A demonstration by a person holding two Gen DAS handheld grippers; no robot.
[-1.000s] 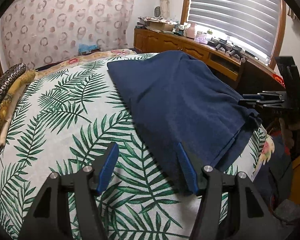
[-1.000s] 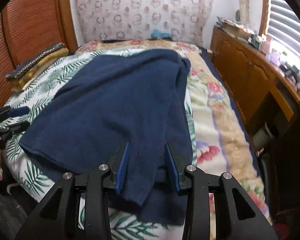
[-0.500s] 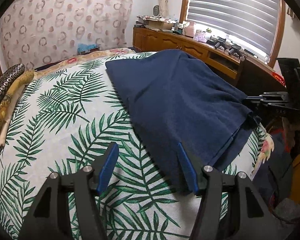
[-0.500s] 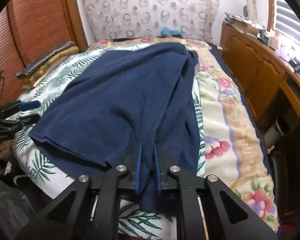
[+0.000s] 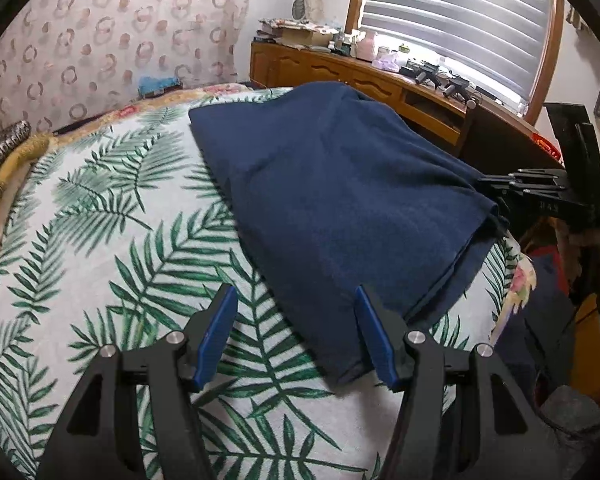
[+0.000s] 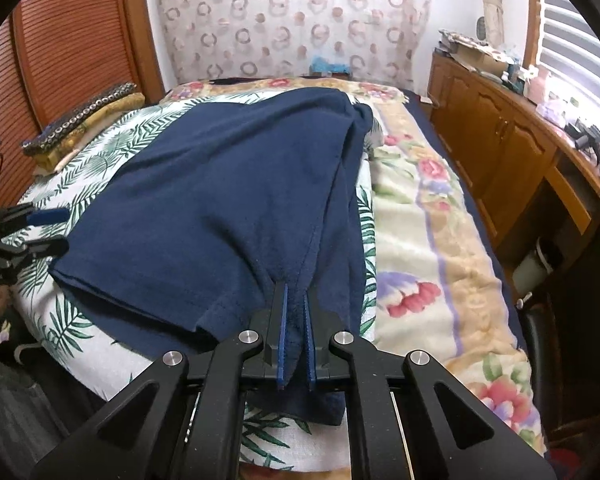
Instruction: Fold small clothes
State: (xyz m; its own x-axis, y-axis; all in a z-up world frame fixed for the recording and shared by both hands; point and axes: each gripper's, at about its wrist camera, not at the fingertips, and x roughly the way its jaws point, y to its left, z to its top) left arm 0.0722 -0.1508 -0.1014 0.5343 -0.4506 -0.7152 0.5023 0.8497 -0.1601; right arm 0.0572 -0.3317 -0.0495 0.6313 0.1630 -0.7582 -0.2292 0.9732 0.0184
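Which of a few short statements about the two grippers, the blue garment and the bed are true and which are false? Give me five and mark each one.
1. The right gripper is shut on the navy garment. True.
2. The left gripper is clamped on the garment. False: its jaws stand open, with the garment's near corner lying between them.
3. The garment lies on a palm-leaf sheet. True.
4. The garment is red. False: it is navy blue.
5. The window blinds are rolled fully up. False: the slats hang down over the window.
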